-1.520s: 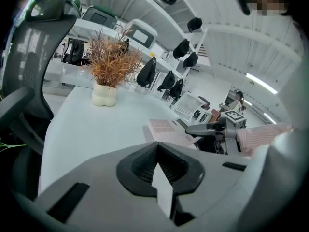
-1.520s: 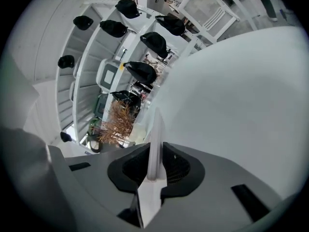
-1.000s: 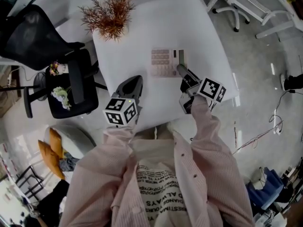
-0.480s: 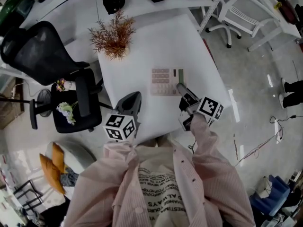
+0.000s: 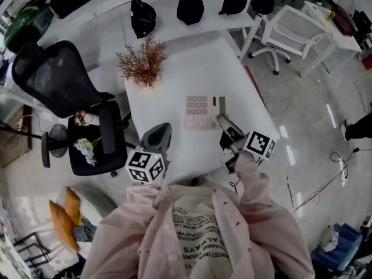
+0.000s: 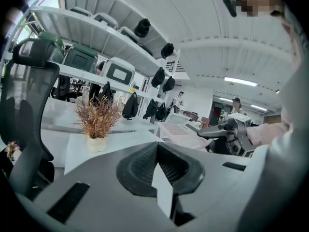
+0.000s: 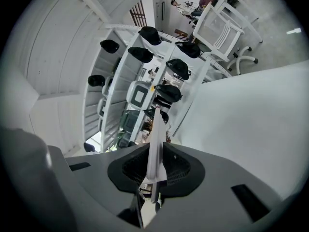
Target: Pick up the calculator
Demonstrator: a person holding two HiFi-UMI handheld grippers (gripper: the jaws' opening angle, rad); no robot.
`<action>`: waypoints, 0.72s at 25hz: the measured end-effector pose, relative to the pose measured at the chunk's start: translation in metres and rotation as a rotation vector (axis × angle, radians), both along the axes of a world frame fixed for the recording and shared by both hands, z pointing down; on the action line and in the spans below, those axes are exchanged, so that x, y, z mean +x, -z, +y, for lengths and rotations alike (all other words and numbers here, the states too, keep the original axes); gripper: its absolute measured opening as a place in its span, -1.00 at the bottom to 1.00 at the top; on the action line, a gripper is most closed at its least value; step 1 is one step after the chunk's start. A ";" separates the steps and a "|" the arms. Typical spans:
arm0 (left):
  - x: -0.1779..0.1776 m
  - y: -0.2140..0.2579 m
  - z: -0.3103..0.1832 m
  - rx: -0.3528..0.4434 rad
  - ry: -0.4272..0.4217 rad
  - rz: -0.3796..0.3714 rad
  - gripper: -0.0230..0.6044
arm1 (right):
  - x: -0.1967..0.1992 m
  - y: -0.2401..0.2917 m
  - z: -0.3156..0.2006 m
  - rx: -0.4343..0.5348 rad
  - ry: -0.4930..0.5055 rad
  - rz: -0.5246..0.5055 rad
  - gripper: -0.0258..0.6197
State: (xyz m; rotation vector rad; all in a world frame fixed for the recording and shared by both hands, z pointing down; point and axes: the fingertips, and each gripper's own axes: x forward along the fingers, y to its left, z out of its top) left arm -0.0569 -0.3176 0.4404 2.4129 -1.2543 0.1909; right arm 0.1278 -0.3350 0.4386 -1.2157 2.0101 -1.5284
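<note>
The calculator (image 5: 204, 112), beige with pinkish keys and a green strip, shows over the white table (image 5: 168, 92) in the head view. My right gripper (image 5: 221, 120) is shut on its near right corner. The right gripper view shows the calculator (image 7: 157, 144) edge-on as a thin pale plate, with the pads of my right gripper (image 7: 155, 151) pressed on both sides. My left gripper (image 5: 163, 128) hangs over the table's near left part, shut and holding nothing. In the left gripper view, the calculator (image 6: 181, 129) sits at the tip of the right gripper (image 6: 205, 132), beyond my left gripper (image 6: 157, 146).
A dried plant in a white pot (image 5: 143, 63) stands at the table's far left. A black office chair (image 5: 55, 77) is left of the table and a white chair (image 5: 288, 28) is at the far right. Black bags (image 5: 189, 4) hang along the shelf behind.
Both grippers have risen, the right one keeping its hold on the calculator. The head view has pulled back and shows more of the shelf and floor.
</note>
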 end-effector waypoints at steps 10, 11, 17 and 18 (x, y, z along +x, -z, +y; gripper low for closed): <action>-0.006 0.038 0.008 0.084 0.005 0.013 -0.92 | 0.004 0.033 0.018 0.030 -0.018 -0.032 -0.74; -0.007 0.041 0.009 0.090 0.004 0.017 -0.92 | 0.005 0.034 0.021 0.019 -0.027 -0.033 -0.74; -0.008 0.055 0.014 0.122 0.000 0.027 -0.92 | 0.008 0.049 0.029 0.030 -0.038 -0.041 -0.74; -0.008 0.056 0.015 0.125 -0.001 0.025 -0.92 | 0.009 0.052 0.031 0.034 -0.041 -0.042 -0.74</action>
